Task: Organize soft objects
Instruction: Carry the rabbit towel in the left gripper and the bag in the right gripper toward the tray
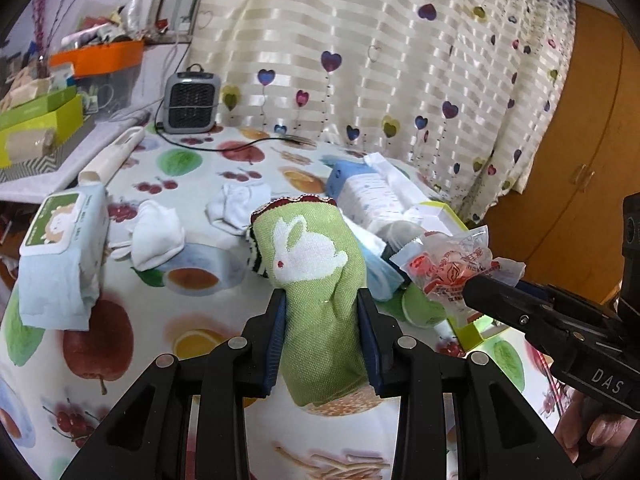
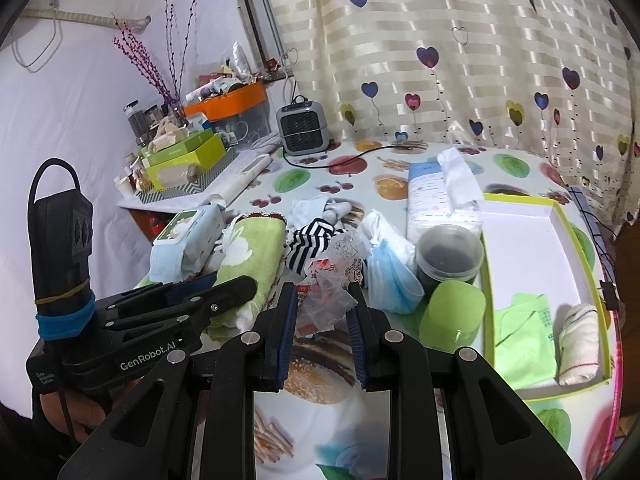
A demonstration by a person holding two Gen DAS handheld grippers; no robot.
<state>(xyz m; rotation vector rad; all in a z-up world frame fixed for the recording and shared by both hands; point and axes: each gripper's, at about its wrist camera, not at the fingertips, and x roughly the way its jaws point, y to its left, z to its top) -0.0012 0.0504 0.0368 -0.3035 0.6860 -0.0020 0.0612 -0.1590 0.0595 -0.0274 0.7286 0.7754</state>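
My left gripper [image 1: 322,320] clamps the green towel [image 1: 316,280], my right gripper [image 2: 322,316] pinches a plastic wrapper [image 2: 326,300]; 2 cloths lie in the tray [image 2: 520,216] to my right; socks [image 1: 158,236], mask [image 2: 390,280] ahead remain unsorted.

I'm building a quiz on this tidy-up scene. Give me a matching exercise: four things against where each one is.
Things:
1. green rabbit towel
2. clear snack wrapper
3. rolled white sock
4. grey fan heater

Places:
A. lying in the white tray
B. clamped in the right gripper
C. at the table's far edge, by the curtain
D. clamped in the left gripper

Pairs: 1-D, 2-B, 3-A, 4-C
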